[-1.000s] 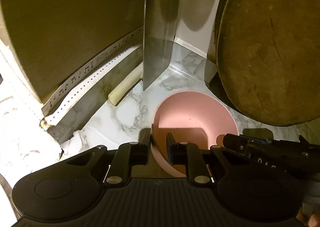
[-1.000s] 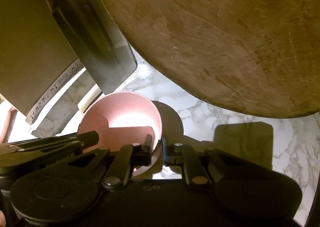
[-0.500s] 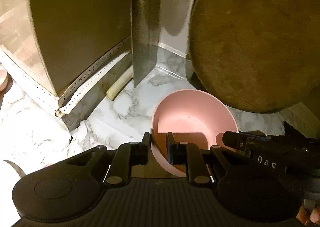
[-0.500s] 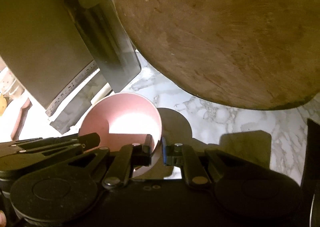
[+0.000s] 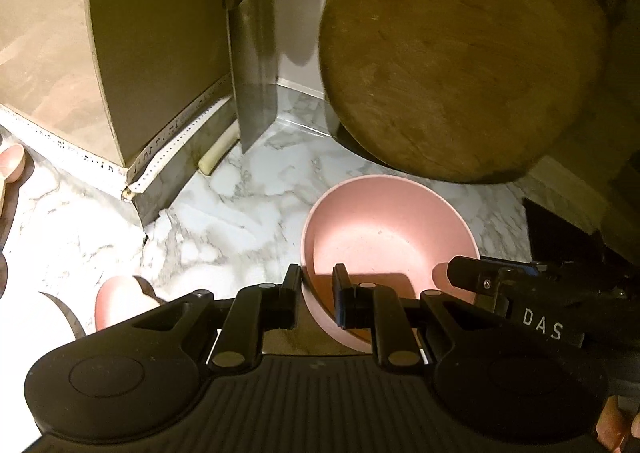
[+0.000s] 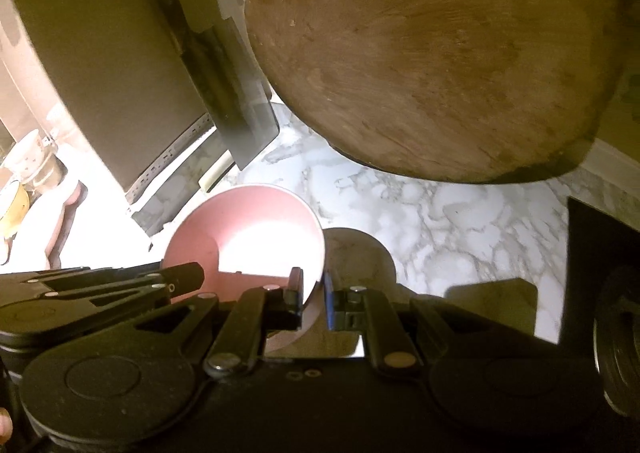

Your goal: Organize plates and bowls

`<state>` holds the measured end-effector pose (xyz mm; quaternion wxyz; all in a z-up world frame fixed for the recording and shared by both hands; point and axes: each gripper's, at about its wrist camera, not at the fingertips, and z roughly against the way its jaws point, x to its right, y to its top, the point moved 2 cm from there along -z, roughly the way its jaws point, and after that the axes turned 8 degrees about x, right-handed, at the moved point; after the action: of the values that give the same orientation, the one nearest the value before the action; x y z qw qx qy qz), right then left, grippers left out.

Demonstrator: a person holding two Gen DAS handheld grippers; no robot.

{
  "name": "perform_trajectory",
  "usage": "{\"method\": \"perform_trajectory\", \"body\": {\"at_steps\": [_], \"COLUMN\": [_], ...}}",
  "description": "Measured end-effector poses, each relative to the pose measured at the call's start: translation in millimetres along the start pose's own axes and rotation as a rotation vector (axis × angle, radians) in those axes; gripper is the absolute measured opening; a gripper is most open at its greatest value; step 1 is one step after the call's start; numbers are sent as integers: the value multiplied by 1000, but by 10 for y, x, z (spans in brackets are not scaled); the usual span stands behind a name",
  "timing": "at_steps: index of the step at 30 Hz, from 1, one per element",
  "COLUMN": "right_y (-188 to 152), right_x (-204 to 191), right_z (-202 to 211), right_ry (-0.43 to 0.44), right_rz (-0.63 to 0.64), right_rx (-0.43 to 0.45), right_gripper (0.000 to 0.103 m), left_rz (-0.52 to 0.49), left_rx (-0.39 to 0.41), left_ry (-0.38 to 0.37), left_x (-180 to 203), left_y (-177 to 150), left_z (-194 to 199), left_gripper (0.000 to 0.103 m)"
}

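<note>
Marble counter [image 5: 240, 213] lies bare beside the claw-pinched pink bowl [image 5: 388, 229].

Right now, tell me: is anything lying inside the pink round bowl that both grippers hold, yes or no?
No: the pink round bowl shows only its bare inside, lit and shadowed, with nothing in it.

A round wooden cutting board [image 5: 460, 53] fills the upper right of the frame, leaning upright. A cleaver [image 5: 256, 69] stands blade-down at upper centre (handle dark, detail unclear). A tan box [image 5: 156, 45] occupies the upper left. The white marble countertop [image 5: 240, 213] spans the middle.
</note>
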<state>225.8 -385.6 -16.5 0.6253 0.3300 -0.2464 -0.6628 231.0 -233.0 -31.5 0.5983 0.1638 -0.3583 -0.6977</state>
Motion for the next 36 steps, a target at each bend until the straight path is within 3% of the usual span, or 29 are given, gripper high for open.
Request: {"method": "perform_trajectory", "body": {"at_steps": [21, 36], "right_y": [-605, -970], "right_x": [109, 221], "right_z": [668, 631], "right_ry": [-47, -65], "right_rz": [-79, -119], "right_rx": [21, -33], "right_gripper": [9, 9], "left_rz": [-72, -105], "left_rx": [-45, -98], "left_ry": [-86, -90], "left_x": [215, 308], "left_y": [-536, -790], "left_z": [528, 474], "left_gripper": [16, 16]}}
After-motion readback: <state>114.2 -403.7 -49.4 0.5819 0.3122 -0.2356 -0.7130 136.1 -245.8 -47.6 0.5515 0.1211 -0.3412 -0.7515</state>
